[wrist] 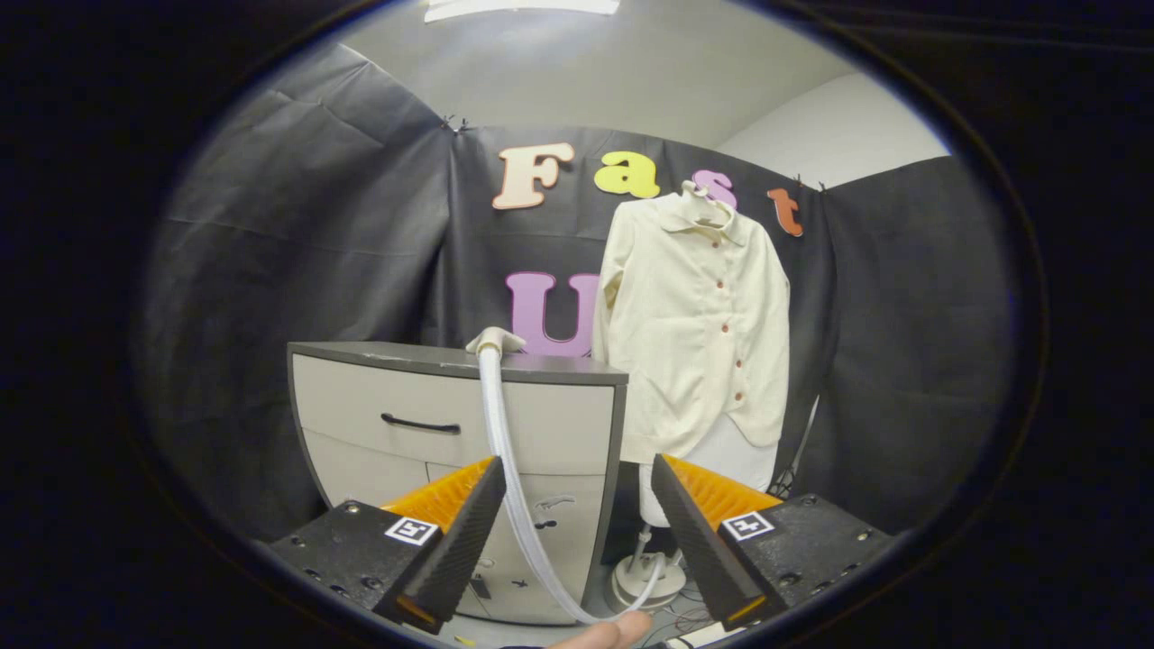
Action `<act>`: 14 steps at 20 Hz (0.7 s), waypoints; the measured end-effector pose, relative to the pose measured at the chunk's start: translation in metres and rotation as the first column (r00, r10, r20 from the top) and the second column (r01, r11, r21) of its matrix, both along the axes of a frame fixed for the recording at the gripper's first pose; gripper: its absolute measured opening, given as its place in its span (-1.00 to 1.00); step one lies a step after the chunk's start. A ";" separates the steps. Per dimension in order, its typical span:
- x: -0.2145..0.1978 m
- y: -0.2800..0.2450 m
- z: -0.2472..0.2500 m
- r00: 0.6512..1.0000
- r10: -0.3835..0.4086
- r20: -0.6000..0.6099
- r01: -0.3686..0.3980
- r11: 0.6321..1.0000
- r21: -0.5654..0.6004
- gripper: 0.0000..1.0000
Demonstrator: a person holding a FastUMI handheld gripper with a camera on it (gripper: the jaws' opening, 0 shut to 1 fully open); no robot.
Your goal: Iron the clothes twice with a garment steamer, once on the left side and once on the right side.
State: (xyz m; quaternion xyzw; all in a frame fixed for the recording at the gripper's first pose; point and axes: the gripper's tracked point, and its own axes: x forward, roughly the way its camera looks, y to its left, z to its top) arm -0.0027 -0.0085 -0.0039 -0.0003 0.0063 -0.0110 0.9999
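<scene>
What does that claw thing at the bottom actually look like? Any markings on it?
The claw has two wedge-shaped fingers that taper forward, with a ribbed texture along their faces. Each finger sits on a dark block with small screws, and each block carries a square black-and-white marker, like a small printed code. The fingers stand apart, nothing between them pressed. A fingertip of the person shows just below.

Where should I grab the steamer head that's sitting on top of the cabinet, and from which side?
Probably by the neck of the steamer head, where the white hose joins it. It lies at the front edge of the cabinet, hose hanging down the front, so come straight ahead from the front, slightly above. The gripper is open, holding nothing.
</scene>
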 end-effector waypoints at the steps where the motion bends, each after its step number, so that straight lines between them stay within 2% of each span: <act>1: 0.001 0.000 0.000 1.000 -0.002 -0.001 0.002 1.000 0.001 0.97; 9: 0.029 -0.001 0.021 1.000 -0.017 0.025 0.015 0.999 0.043 0.96; 14: 0.068 0.016 0.057 0.997 0.030 0.070 -0.032 0.999 0.028 0.96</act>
